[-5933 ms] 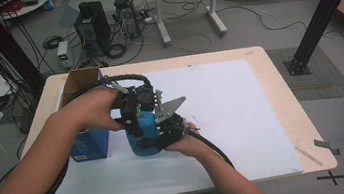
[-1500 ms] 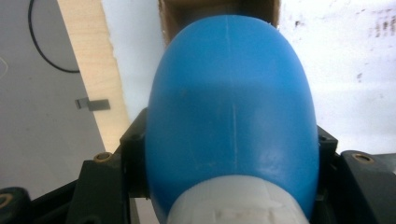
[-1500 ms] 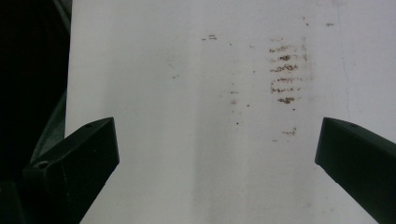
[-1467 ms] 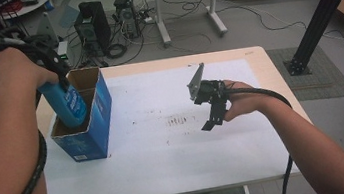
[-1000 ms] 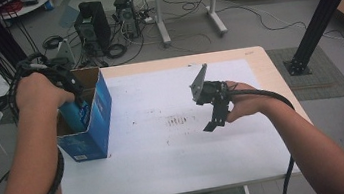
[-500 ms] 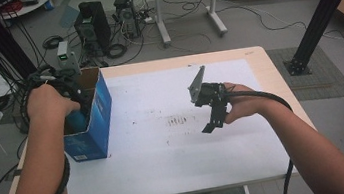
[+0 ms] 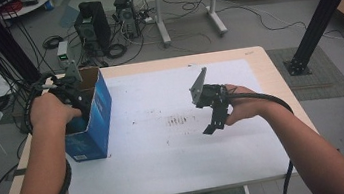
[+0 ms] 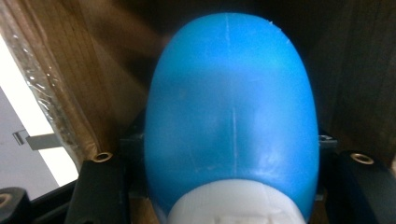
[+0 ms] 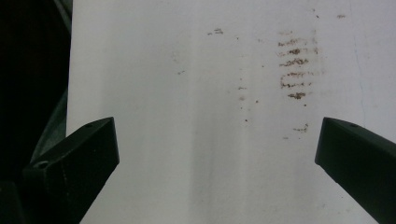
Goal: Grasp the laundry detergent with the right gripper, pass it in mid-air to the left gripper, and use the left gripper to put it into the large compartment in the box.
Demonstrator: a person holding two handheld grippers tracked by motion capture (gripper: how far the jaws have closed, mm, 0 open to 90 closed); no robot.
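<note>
The blue bottle (image 8: 232, 116) sits down inside the blue box (image 7: 93, 122), pinched between the jaws of the left tongs (image 8: 224, 186), which press on its sides just above its white cap (image 8: 233, 207). In the left gripper view the bottle's rounded body fills the space between the two black jaws, with the box's brown cardboard inner walls close around it on both sides.

From the high view the bottle itself is hidden by the box wall and by the person's left hand (image 7: 50, 110); there the left tongs (image 7: 69, 93) reach down into the open top of the box, at the box's near-left part. The box stands at the left edge of the tabletop (image 7: 170, 173), on the white sheet that covers it.

Well to the right of the box, the right tongs (image 7: 211, 124) hang above the tabletop, jaws spread wide and holding nothing. The right gripper view looks down between those jaws at bare white sheet with a patch of brown smudges (image 9: 294, 70); in the high view the same smudges (image 7: 179, 121) lie between the box and the right tongs.
</note>
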